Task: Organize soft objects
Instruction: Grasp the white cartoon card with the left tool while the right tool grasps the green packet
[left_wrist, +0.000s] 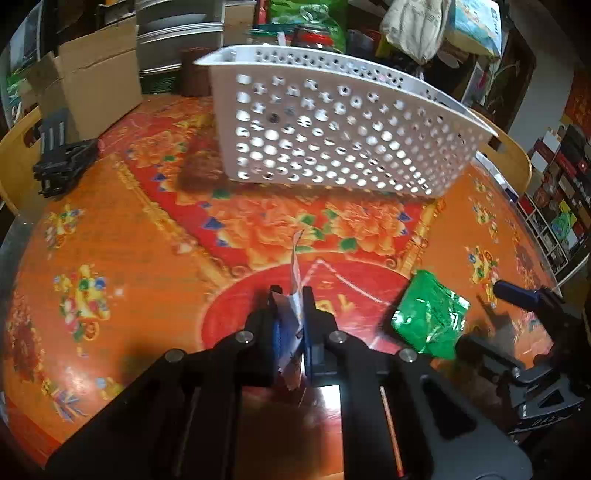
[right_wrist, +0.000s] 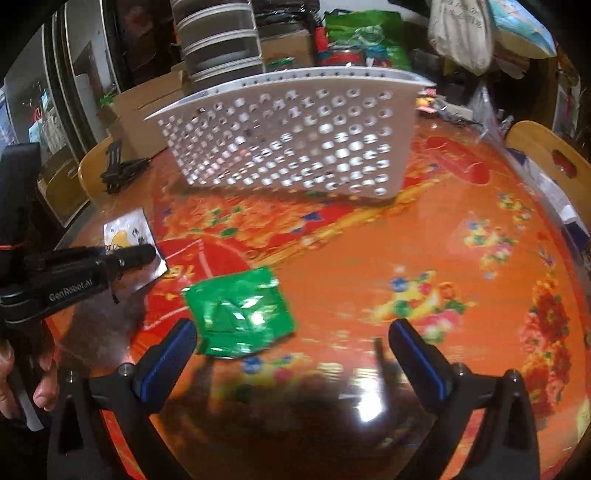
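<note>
Left gripper (left_wrist: 291, 295) jaws pressed together, pinching a flat white packet (left_wrist: 293, 314) edge-on; packet sticks up past the fingertips and hangs down behind them; in the right wrist view the same packet (right_wrist: 127, 236) shows a silver-white face with a yellow print, held at its lower part by the left gripper (right_wrist: 142, 254), seemingly just above the surface (right_wrist: 406, 266); a hand (right_wrist: 22, 384) grips the left tool at the frame's left edge.

Right gripper (right_wrist: 291, 343) jaws spread wide, nothing between the pads; blue-lined fingers (right_wrist: 173, 354) stand low over the surface; green packet (right_wrist: 240, 314) lies flat on the surface just ahead of the left finger, near its tip, contact unclear; in the left wrist view the green packet (left_wrist: 428, 314) lies right of the left gripper, with the right gripper (left_wrist: 517, 295) just beyond it.

White perforated basket (left_wrist: 332, 136) stands upright at the far middle of the surface, well apart from both packets; contents cannot be told through the holes; red-orange patterned cloth covers the surface (left_wrist: 129, 258); cardboard box (left_wrist: 96, 85) far left, black folded stand (left_wrist: 62, 162) near it; wooden chair backs (right_wrist: 550, 162) at the edges; clutter behind the basket, blurred.
</note>
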